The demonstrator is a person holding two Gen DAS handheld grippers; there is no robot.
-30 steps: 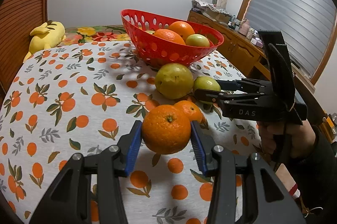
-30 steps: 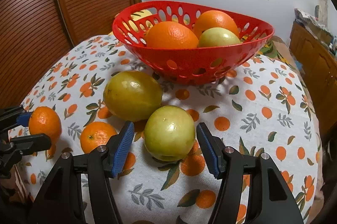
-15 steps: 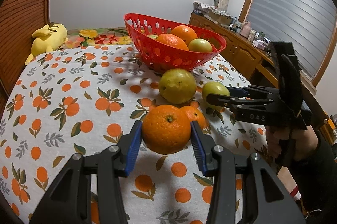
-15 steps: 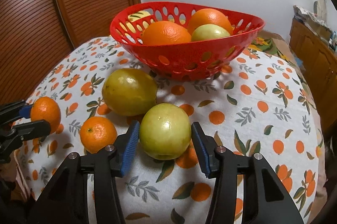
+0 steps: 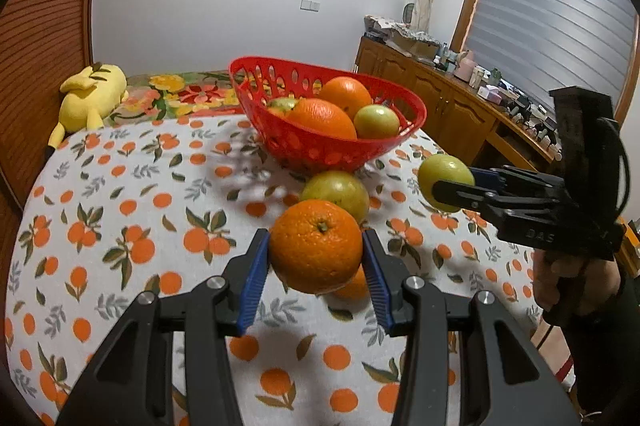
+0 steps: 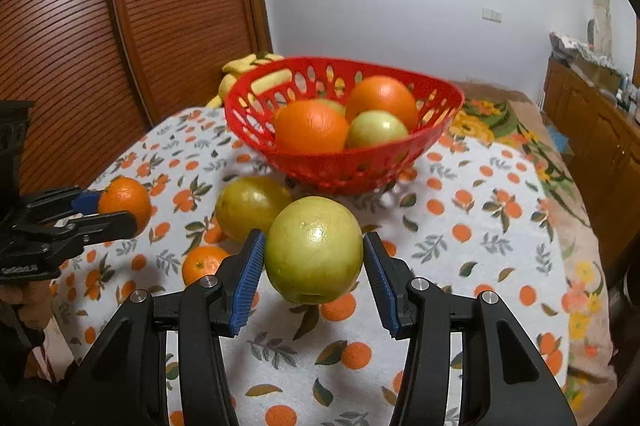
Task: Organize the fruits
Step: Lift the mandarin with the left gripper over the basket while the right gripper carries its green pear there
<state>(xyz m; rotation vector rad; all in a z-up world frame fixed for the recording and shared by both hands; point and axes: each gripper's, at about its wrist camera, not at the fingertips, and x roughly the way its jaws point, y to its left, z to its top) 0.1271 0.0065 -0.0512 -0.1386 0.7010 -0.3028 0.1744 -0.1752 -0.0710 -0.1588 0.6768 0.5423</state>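
Left gripper (image 5: 316, 268) jaws clamp an orange (image 5: 316, 246); right gripper (image 6: 314, 268), having just closed, clamps a green fruit (image 6: 314, 250). Both fruits hang clear of the tablecloth (image 6: 460, 266), in front of the red basket (image 6: 360, 166). A yellow-green fruit (image 6: 250, 208) and a small orange (image 6: 202, 262) lie before that basket.

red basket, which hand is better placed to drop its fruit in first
Right, probably. The right gripper, shut on the green fruit, faces the red basket closer and squarely. The left gripper, holding the orange, sits farther back behind loose fruit.
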